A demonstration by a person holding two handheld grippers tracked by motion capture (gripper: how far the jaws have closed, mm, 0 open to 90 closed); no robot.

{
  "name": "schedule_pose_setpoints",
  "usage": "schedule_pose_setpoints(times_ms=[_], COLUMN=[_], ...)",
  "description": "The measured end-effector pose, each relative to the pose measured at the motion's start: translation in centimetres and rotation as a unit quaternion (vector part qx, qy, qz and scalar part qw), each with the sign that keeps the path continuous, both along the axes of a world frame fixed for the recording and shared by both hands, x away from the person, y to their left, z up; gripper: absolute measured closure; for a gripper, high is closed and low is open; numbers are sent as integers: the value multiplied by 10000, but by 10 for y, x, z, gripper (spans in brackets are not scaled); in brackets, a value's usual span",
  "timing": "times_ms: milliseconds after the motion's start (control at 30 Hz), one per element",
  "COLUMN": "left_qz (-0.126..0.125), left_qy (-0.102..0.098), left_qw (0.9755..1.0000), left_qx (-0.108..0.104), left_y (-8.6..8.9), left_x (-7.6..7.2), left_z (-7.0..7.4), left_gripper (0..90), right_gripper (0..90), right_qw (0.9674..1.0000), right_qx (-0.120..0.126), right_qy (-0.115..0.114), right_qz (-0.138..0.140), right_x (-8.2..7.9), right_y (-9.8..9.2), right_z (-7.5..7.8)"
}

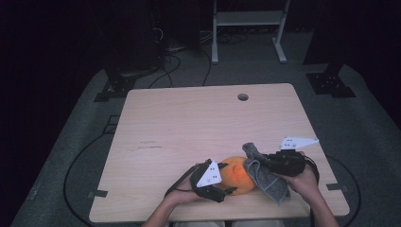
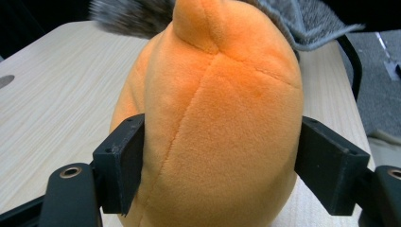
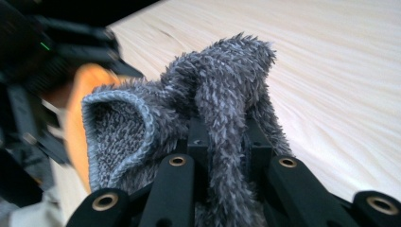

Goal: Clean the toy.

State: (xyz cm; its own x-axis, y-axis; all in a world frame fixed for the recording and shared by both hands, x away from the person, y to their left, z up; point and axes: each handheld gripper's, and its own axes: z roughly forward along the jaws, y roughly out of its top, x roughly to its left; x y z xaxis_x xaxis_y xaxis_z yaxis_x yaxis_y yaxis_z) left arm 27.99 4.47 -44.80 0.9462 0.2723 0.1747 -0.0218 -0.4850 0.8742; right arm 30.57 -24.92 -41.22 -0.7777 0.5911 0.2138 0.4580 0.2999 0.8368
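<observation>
An orange plush toy (image 1: 239,176) lies near the front edge of the wooden table (image 1: 189,123). My left gripper (image 1: 226,185) is shut on it. In the left gripper view the pads (image 2: 120,161) press both sides of the plush toy (image 2: 222,123). A grey fuzzy knitted cloth (image 1: 267,177) drapes over the toy's right side and hangs down. My right gripper (image 1: 264,160) is shut on a fold of that cloth. In the right gripper view the cloth (image 3: 222,94) rises from between the jaws of my right gripper (image 3: 227,142), with the orange toy (image 3: 75,109) behind it at the left.
The table has a round hole (image 1: 242,97) near its far edge. A white metal stand (image 1: 246,19) is on the floor behind the table, with cables (image 1: 165,61) lying beside it. The table's front edge runs just below both hands.
</observation>
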Motion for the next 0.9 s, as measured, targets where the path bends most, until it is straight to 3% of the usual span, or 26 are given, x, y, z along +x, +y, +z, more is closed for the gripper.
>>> schedule_pose_setpoints(times_ms=[167, 267, 367, 433, 500, 600, 667, 800, 900], left_qz=[183, 283, 275, 349, 421, 371, 224, 205, 421], left_qy=[177, 312, 334, 366, 522, 622, 836, 683, 426], left_qw=[9996, 9987, 9984, 9981, 9972, 9967, 9957, 9974, 9980], left_qx=[-155, -297, -366, -349, -325, -367, -325, -126, -222], left_y=[6, 8, 9, 11, 14, 16, 13, 6, 8], left_x=[5, 9, 11, 13, 19, 24, 26, 23, 20], left_z=[0, -2, -1, 0, 1, 0, -5, -8, 2], left_gripper=[230, 226, 205, 150, 77, 71, 66, 81, 241], right_gripper=[771, 771, 770, 769, 768, 768, 768, 767, 767], right_qw=[9998, 9994, 9982, 9979, 9981, 9982, 9981, 9981, 9985], right_qx=[-39, 173, 65, -104, -28, -19, -21, -18, 105], right_qy=[-1, -257, -421, -376, -281, -260, -265, -292, -318], right_qz=[-172, 131, 415, 517, 546, 534, 550, 534, 430], right_x=[0, -11, -18, -17, -15, -16, -16, -16, -17], right_y=[-11, -3, 12, 21, 22, 20, 20, 21, 19], right_z=[2, 19, 27, 21, 16, 15, 15, 16, 17])
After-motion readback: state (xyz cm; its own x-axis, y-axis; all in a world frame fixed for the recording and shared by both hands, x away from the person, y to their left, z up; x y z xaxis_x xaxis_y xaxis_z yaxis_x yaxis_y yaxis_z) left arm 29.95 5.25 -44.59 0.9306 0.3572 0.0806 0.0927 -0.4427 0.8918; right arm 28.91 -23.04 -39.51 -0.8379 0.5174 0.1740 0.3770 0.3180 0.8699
